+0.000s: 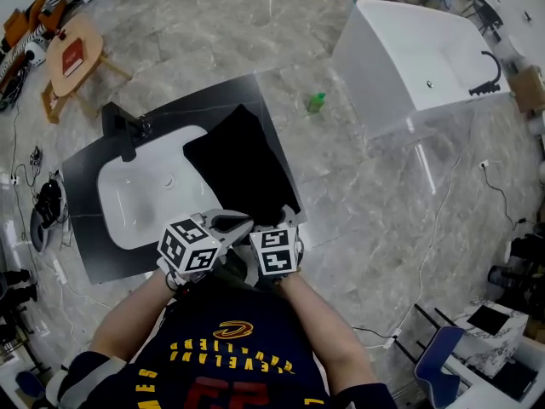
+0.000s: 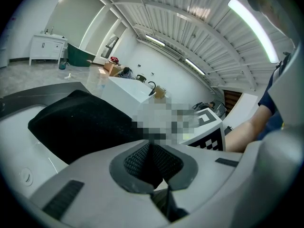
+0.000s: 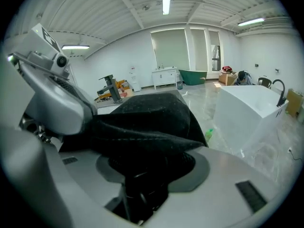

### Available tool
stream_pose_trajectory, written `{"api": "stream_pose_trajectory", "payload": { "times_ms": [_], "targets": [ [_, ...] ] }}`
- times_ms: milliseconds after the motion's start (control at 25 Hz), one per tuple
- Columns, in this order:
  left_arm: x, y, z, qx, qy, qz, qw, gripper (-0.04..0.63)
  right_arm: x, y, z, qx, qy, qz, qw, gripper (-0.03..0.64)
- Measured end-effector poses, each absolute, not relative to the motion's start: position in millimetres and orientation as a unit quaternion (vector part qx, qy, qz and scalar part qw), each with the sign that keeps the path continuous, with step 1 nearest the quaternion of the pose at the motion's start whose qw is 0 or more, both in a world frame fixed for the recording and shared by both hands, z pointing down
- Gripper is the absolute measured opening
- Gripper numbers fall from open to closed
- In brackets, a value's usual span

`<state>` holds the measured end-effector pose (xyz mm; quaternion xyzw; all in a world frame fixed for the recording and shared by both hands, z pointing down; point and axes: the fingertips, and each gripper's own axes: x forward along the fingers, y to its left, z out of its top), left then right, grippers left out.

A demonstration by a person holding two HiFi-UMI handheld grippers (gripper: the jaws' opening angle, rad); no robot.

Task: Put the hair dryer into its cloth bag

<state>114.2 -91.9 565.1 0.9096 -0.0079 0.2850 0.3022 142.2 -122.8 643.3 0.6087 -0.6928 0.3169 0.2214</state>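
A black cloth bag (image 1: 238, 164) lies flat across the dark counter (image 1: 85, 258) and partly over the white sink (image 1: 128, 198). Both grippers are at its near edge, side by side. My right gripper (image 1: 285, 226) is shut on the bag's near edge; in the right gripper view the black cloth (image 3: 152, 118) is bunched between the jaws (image 3: 147, 175). My left gripper (image 1: 234, 222) has its mesh pads (image 2: 153, 167) pressed together, and no cloth shows between them; the bag (image 2: 80, 122) lies just to its left. No hair dryer shows in any view.
A black faucet (image 1: 123, 128) stands at the sink's far left. A white bathtub (image 1: 409, 58) stands on the floor to the far right, with a green bottle (image 1: 316, 101) near it. A small wooden table (image 1: 72, 54) is at the far left.
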Motion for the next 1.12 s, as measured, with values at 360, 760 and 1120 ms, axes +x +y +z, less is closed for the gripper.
{"api": "stream_pose_trajectory", "payload": {
  "times_ms": [360, 760, 1120],
  "targets": [
    [130.3, -110.9, 549.7, 0.919, -0.020, 0.271, 0.286, 0.011, 173.2, -151.8, 632.7, 0.655, -0.659, 0.323, 0.180, 0.204],
    [126.8, -121.1, 573.3, 0.901, -0.049, 0.272, 0.335, 0.011, 185.3, -164.7, 652.1, 0.657, -0.650, 0.330, 0.195, 0.204],
    [126.3, -124.8, 583.5, 0.896, -0.065, 0.274, 0.344, 0.011, 186.4, -170.3, 662.2, 0.646, -0.661, 0.307, 0.229, 0.205]
  ]
}}
